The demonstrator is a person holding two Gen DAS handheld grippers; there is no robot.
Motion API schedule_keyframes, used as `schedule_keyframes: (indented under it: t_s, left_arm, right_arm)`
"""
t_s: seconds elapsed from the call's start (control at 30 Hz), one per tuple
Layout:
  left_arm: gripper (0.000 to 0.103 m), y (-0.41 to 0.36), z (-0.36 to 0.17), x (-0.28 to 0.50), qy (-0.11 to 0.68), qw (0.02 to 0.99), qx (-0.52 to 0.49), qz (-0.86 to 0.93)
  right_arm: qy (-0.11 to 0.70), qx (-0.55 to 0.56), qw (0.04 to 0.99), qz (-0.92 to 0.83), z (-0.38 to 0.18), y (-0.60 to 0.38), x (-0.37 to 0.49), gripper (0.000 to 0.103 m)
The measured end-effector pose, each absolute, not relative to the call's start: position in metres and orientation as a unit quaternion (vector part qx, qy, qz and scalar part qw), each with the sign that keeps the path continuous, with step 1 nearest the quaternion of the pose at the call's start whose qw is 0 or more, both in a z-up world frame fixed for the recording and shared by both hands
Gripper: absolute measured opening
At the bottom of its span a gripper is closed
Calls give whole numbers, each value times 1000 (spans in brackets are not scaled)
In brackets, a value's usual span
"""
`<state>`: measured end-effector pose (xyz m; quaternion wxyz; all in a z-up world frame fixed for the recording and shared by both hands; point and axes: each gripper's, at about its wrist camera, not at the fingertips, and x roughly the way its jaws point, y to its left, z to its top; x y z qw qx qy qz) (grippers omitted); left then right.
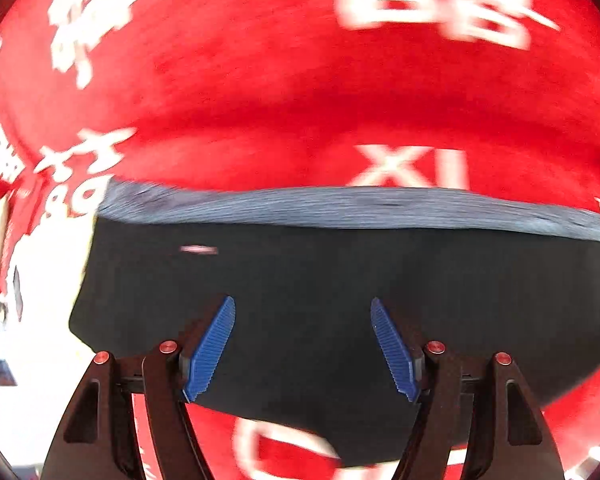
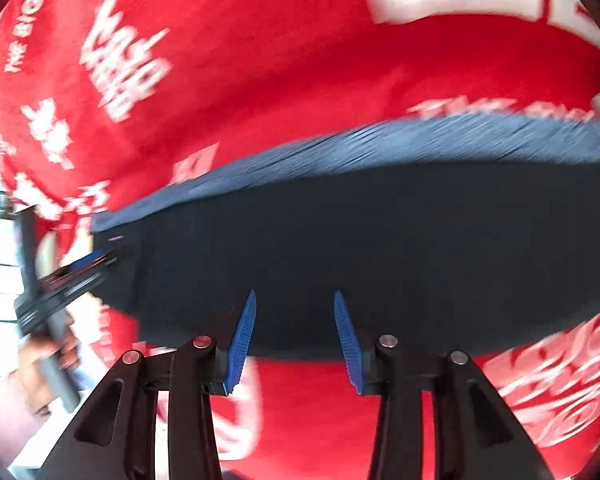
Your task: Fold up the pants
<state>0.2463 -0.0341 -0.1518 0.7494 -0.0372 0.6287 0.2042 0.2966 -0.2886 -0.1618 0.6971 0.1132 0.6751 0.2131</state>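
Dark navy pants (image 1: 340,280) lie flat on a red cloth, with a lighter blue-grey band (image 1: 340,206) along their far edge. My left gripper (image 1: 302,306) is open and empty, its blue pads above the dark fabric. In the right wrist view the same pants (image 2: 380,240) fill the middle, with the blue band (image 2: 380,144) at the far edge. My right gripper (image 2: 295,300) is open and empty over the near part of the pants. The left gripper (image 2: 88,264) shows at the left of that view, near the pants' left edge. Both views are motion-blurred.
A red cloth with white lettering (image 1: 260,80) covers the surface around the pants (image 2: 260,60). A hand (image 2: 40,356) holds the other gripper's handle at the left. A bright white area (image 1: 40,320) lies past the cloth's left edge.
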Motion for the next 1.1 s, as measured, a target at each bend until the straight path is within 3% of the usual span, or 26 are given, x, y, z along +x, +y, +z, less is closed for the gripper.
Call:
schedule_keyframes:
  t_s: [0.33, 0.43, 0.57, 0.6, 0.63, 0.67, 0.8, 0.93, 1.1]
  left_arm:
    - [72, 66, -189, 210, 626, 741, -48, 237]
    - [80, 71, -195, 208, 614, 757, -42, 218]
    - [82, 67, -195, 206, 608, 766, -31, 208]
    - [82, 66, -193, 206, 609, 765, -35, 207]
    - [82, 69, -192, 206, 611, 764, -39, 204]
    - [82, 70, -189, 206, 611, 765, -43, 200]
    - [82, 80, -189, 203, 612, 765, -34, 199]
    - [85, 88, -189, 200, 615, 761, -53, 197]
    - [85, 91, -164, 216, 598, 780, -59, 174]
  right_arm:
    - [707, 223, 606, 287, -204, -172, 196, 45]
    - [709, 243, 600, 279, -218, -159, 190, 45]
    - [705, 272, 600, 262, -231, -150, 192, 45]
    - [706, 280, 598, 255, -236, -143, 195, 42]
    - [707, 287, 597, 248, -236, -143, 199, 15]
    - [700, 286, 608, 241, -230, -142, 204, 6]
    - [675, 253, 644, 255, -202, -135, 205, 5]
    - [718, 249, 614, 212, -232, -149, 175, 5]
    - [713, 171, 630, 257, -195, -148, 172, 13]
